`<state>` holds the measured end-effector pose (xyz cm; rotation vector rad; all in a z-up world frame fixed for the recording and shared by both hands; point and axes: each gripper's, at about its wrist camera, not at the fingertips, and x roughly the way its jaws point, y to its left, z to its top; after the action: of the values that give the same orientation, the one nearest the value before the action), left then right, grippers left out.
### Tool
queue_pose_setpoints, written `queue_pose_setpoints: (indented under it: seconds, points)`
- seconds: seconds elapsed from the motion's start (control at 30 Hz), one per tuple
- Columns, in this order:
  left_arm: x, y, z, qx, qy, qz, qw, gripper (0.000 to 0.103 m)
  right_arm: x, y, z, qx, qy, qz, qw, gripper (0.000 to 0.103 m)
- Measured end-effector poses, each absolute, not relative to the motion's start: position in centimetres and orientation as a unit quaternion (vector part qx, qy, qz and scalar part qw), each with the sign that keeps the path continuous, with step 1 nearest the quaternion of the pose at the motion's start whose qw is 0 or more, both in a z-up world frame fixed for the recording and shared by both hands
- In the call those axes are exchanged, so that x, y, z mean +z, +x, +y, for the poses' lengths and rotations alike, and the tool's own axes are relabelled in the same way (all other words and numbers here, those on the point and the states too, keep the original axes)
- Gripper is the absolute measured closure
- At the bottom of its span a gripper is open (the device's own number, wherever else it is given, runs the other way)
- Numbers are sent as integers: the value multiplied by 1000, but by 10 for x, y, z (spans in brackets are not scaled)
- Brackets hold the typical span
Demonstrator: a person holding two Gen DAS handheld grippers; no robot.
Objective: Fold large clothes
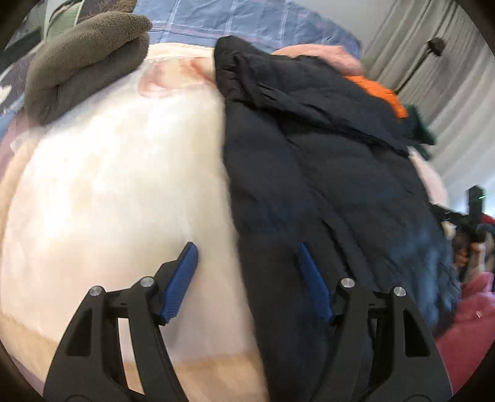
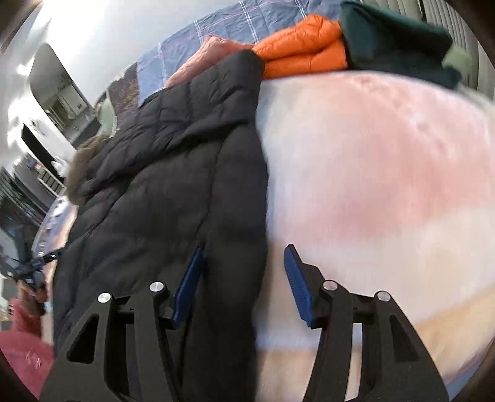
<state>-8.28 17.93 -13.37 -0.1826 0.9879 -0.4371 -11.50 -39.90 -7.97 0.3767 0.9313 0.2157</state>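
A dark navy puffer jacket (image 1: 324,173) lies lengthwise on a pale pink and white blanket (image 1: 123,191). My left gripper (image 1: 247,247) is open and straddles the jacket's left edge, one finger over the blanket and one over the jacket. In the right wrist view the same jacket (image 2: 161,185) lies on the left, over the blanket (image 2: 371,173). My right gripper (image 2: 244,250) is open and straddles the jacket's right edge. Neither gripper holds anything.
A folded brown fleece (image 1: 86,62) lies at the far left of the bed. A folded orange puffer (image 2: 303,46) and a dark green garment (image 2: 396,40) lie at the far end. A blue checked sheet (image 1: 247,18) is behind. A tripod (image 1: 464,222) stands at the right.
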Motion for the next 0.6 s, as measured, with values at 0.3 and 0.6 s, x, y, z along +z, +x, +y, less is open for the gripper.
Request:
queue_pose_setpoints:
  seconds: [0.3,0.6]
  points:
    - [-134,-137,151,-260,-75,470,840,72,-74,-162,-379,162,204,442,858,83]
    - [-37,-153,139,-255,-60,332,906,93,6,-168,-395,195,250,314,895,100]
